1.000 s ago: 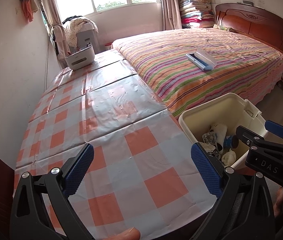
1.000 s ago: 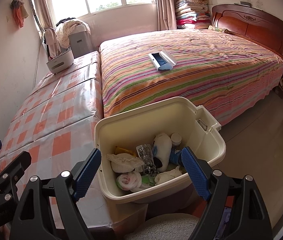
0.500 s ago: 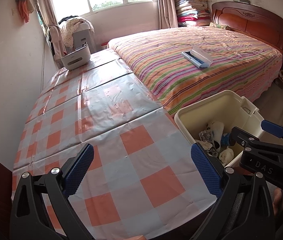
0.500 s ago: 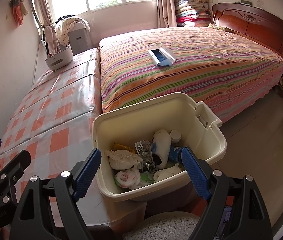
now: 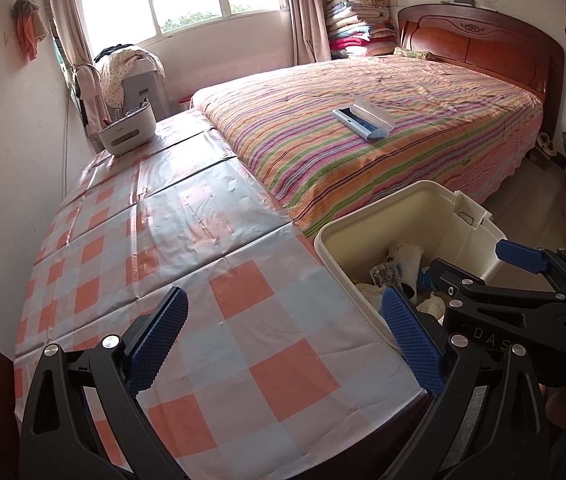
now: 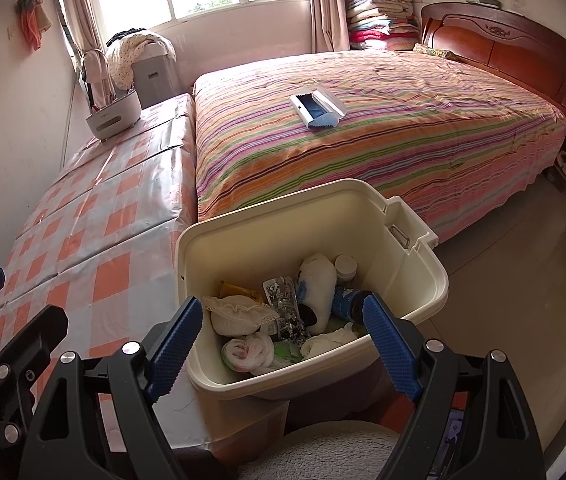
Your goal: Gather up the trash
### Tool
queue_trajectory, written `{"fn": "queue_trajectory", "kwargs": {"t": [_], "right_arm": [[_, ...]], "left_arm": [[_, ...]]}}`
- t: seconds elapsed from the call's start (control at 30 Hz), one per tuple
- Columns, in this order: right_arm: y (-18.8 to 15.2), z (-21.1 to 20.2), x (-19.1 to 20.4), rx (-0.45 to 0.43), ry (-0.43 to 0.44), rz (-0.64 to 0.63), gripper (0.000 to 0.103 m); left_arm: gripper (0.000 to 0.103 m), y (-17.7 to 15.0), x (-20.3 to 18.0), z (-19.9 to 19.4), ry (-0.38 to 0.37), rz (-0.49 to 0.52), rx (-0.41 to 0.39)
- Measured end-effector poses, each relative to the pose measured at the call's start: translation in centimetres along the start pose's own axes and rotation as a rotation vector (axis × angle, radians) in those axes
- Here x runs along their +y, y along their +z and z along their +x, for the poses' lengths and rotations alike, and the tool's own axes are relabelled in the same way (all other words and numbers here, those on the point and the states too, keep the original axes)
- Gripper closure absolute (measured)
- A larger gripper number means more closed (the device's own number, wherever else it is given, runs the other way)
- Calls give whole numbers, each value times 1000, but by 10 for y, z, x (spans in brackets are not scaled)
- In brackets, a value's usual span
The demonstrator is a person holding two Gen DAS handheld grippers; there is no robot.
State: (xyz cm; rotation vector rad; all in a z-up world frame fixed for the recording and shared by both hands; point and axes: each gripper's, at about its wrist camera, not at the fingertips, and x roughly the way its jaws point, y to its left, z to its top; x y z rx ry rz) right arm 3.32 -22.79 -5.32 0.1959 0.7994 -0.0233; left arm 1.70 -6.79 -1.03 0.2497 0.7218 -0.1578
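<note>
Left claw released above checked counter near its front edge; right claw released, empty, over trash-filled bin beside counter edge.

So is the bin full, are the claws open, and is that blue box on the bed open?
Bin: lidless, partly filled with trash.
Left claw: open, holding nothing.
Right claw: open, holding nothing.
Blue box: lying open on the bed.
Tablecloth: spread flat, creased.
</note>
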Motion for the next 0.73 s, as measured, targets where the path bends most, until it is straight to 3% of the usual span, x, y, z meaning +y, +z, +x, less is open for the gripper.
{"fn": "queue_trajectory", "kwargs": {"t": [0.2, 0.73], "right_arm": [[0, 0, -1, 1, 0, 1, 23], [-1, 1, -3, 6, -1, -2, 23]], "left_arm": [[7, 1, 3, -2, -29, -27, -6], [7, 0, 9, 1, -18, -56, 13]]}}
